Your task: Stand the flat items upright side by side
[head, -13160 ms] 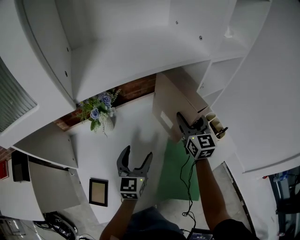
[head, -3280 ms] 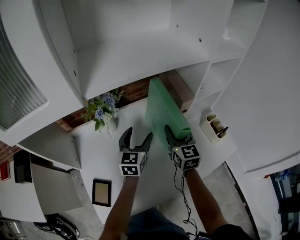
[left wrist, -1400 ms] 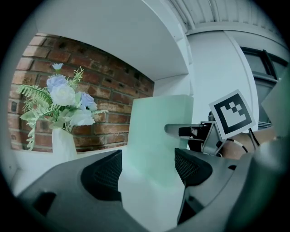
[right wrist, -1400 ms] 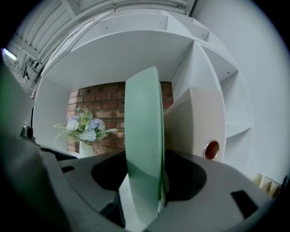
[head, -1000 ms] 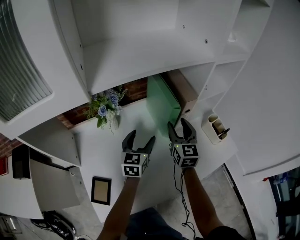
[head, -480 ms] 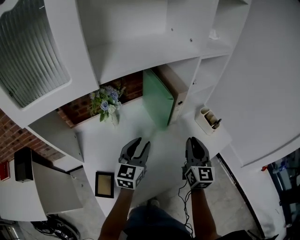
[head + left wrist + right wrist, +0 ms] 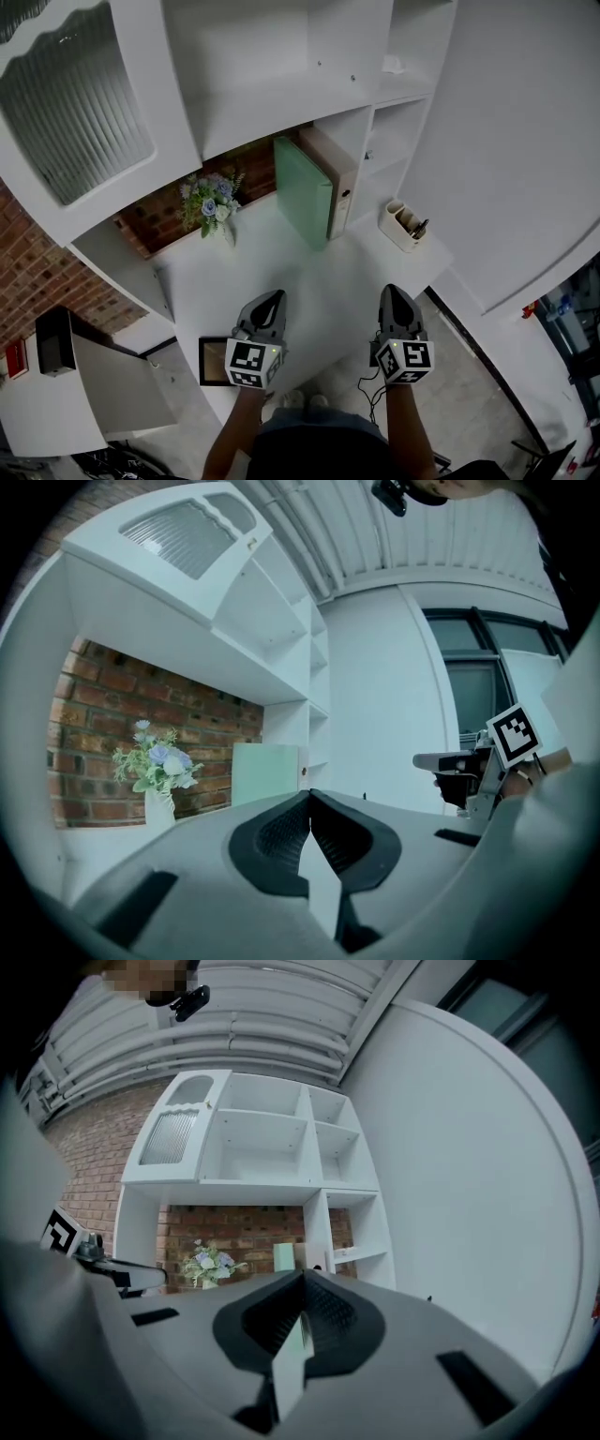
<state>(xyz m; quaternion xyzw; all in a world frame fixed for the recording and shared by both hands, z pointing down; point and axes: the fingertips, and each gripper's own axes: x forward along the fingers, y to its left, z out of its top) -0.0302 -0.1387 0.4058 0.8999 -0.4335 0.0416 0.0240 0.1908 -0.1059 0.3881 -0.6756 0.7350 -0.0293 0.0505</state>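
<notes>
Left gripper (image 7: 271, 300): jaws have just been closing, now pressed together, nothing between them. Right gripper (image 7: 391, 292): same, closed and empty. Both hang near the desk's (image 7: 328, 277) front edge, well apart from the work.

Green folder (image 7: 302, 195) and tan binder (image 7: 330, 173) stand upright, touching side by side, at 12 o'clock against the shelf divider. Task looks done for these two.

Picture frame (image 7: 212, 361) lies flat at 8 o'clock of the left gripper, possibly left over. Flower vase (image 7: 212, 199) at 11 o'clock, pen holder (image 7: 403, 222) at 1 o'clock; neither blocks the path.
</notes>
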